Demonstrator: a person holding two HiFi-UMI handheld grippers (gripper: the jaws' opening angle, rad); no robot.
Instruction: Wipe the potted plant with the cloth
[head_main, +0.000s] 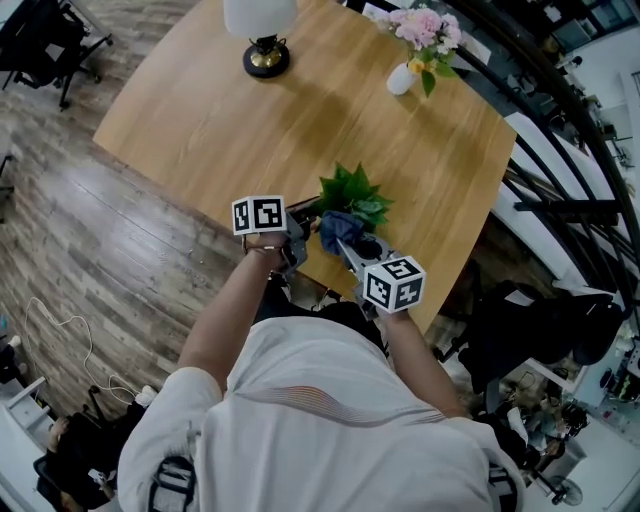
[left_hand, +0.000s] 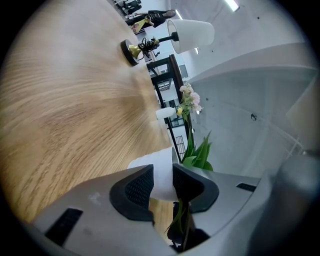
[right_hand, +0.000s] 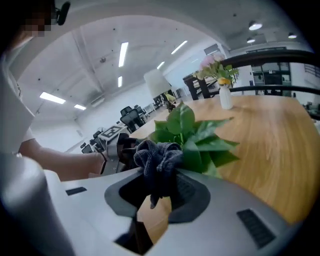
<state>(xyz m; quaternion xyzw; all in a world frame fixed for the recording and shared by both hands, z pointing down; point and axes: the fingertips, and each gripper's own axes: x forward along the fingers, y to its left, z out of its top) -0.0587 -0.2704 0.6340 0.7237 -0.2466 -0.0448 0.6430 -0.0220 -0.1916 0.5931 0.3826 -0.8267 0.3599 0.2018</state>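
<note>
In the head view, the person stands at the near edge of the tabletop (head_main: 200, 120), with both tools at the potted plant (head_main: 356, 197). The left gripper (head_main: 302, 222) sits at the plant's left side. The right gripper (head_main: 343, 244) points in from the near right, and the cloth (head_main: 336, 228) is bunched at its tip against the plant's near side. A lamp (head_main: 266, 56) and a flower vase (head_main: 403, 78) stand well apart, far beyond the fingers.

In the left gripper view, its fingers (left_hand: 136, 189) are clenched on the wall of the white pot (left_hand: 161, 172). The leaves (left_hand: 199, 154) rise just beyond and to the right of them.

In the right gripper view, its fingers (right_hand: 190, 192) grasp the dark cloth, which stands up out of them as a wad. The leaves lie directly ahead and slightly right of the wad, touching it or nearly so. The right gripper looks to be the wiping one, and the coming stroke likely runs forward along a leaf while the left steadies the pot.
</note>
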